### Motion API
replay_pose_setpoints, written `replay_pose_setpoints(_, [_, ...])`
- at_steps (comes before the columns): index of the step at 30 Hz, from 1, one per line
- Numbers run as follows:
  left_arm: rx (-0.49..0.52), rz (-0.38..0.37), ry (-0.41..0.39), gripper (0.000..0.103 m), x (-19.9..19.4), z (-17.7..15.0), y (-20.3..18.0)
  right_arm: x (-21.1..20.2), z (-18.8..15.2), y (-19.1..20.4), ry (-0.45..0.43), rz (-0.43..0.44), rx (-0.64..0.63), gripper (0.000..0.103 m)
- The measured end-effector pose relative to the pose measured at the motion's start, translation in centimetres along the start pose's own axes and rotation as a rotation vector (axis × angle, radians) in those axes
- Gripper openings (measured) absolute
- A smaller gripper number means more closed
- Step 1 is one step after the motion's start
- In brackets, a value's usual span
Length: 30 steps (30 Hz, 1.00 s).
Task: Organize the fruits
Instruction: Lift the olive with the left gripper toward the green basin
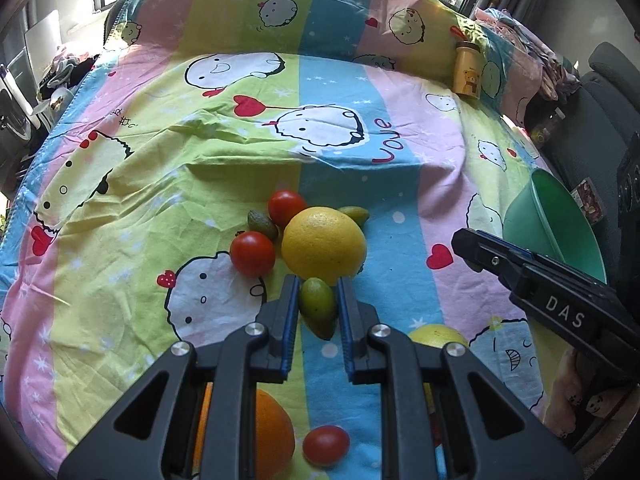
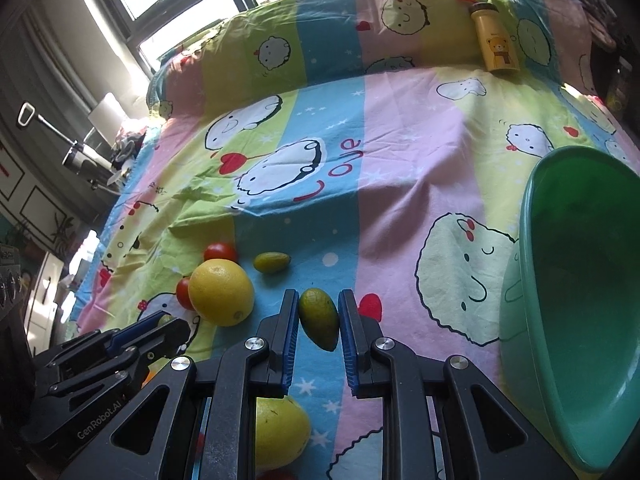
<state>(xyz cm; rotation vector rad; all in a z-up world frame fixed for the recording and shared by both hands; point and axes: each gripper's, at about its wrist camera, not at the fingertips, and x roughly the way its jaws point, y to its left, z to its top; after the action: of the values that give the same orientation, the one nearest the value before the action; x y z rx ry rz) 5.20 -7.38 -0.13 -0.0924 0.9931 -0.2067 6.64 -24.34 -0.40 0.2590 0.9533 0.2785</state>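
**Both tools gripped a small green fruit, basin waiting at right**

The left tool (image 1: pixel 318 280) was closed on a small green fruit (image 1: pixel 318 308), its blue pads pressed to either side. The right tool (image 2: pixel 318 294) likewise clamped a second green fruit (image 2: pixel 319 318). Both fruits appeared lifted clear of the cartoon-print bedsheet (image 1: pixel 160 184), though how far cannot be told.

On the bed, the rest lay loose: a large yellow citrus (image 1: pixel 324 244) in the middle, two red tomatoes (image 1: pixel 253 253) touching or just beside it on its left and far sides, and two more small green fruits near it. Nearer the camera sat an orange (image 1: pixel 272 436), another tomato (image 1: pixel 326 445) and a second yellow citrus (image 2: pixel 280 432), partly hidden under the tools.

The green basin (image 2: pixel 580 300) stood at the right edge of the bed and looked empty.

The step in hand seemed to be the carry after pickup. The next move likely called for swinging each tool rightward over the basin's rim, then releasing low so the fruit would not bounce out.
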Motion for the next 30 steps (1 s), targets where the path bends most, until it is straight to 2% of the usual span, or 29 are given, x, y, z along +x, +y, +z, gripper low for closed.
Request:
replay_pose_setpoints(7, [0.017, -0.012, -0.029, 0.018, -1.0, -0.1, -0.6, -1.2, -0.1, 0.5, -0.033, 0.012, -0.008, 0.022])
replay_pose_setpoints(11, [0.018, -0.026, -0.053, 0.018, -2.0, 0.0, -0.9, -2.2, -0.1, 0.9, -0.072, -0.027, -0.04, 0.022])
replay_pose_setpoints(26, [0.063, -0.076, -0.145, 0.019, -5.6, 1.2, -4.4, -6.3, 0.2, 0.6, -0.173, 0.031, -0.026, 0.022])
replay_pose_setpoints(30, [0.075, -0.082, -0.158, 0.019, -6.0, 1.6, -5.7, -7.7, 0.3, -0.1, -0.213, 0.017, -0.012, 0.022])
